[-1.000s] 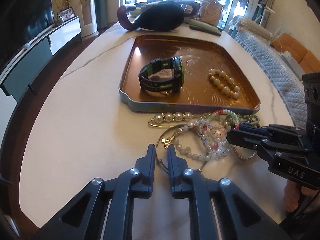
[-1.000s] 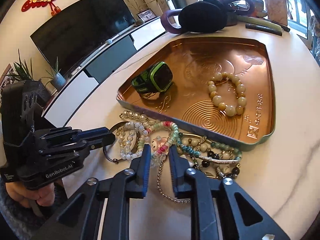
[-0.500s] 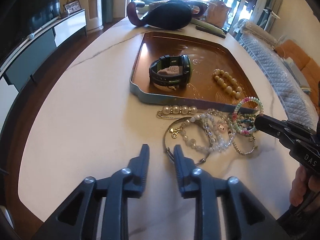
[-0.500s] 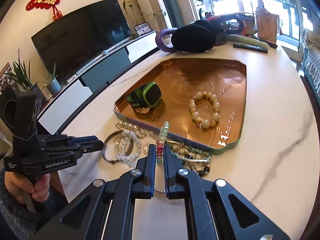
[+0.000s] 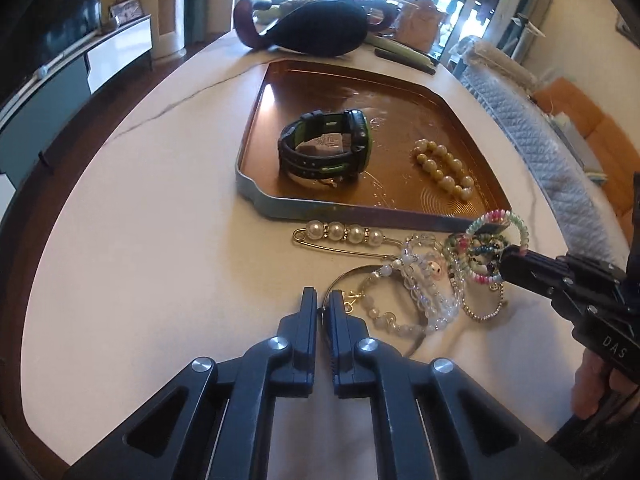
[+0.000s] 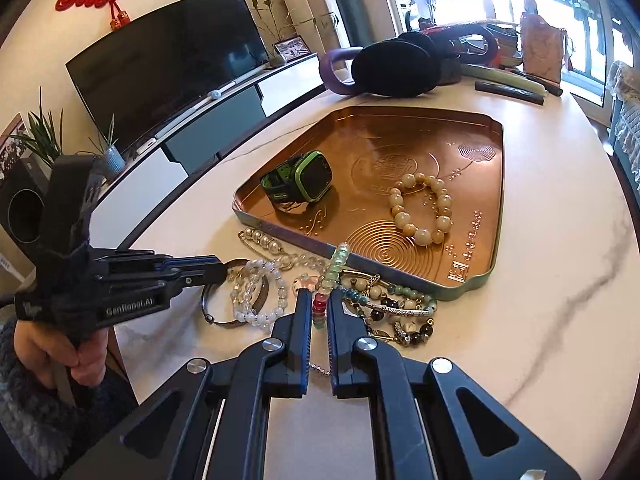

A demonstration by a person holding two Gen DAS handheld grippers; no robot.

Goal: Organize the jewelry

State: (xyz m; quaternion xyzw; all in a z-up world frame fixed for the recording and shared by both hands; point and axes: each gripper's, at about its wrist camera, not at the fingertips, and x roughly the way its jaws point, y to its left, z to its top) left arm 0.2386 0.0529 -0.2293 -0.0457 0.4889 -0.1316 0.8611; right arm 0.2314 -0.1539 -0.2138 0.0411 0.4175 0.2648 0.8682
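Lifted since a second ago: pastel bead bracelet (image 6: 335,270) is now standing on edge above the pile, no longer lying flat among the strands.
Right gripper (image 6: 319,307): clenching that bracelet between nearly closed jaws, angling down toward the table (image 6: 560,280).
Left gripper (image 5: 322,304): jaws have just been closing, now pinching the thin metal bangle (image 5: 340,280) at the pile's near edge.
Tray (image 5: 256,200): sitting just beyond the pile, holding a green-and-black watch (image 5: 326,146) and a cream bead bracelet (image 5: 442,168).
Hard to make out: tangled strands under the raised bracelet are overlapping; hands are cut off at the frame edges.
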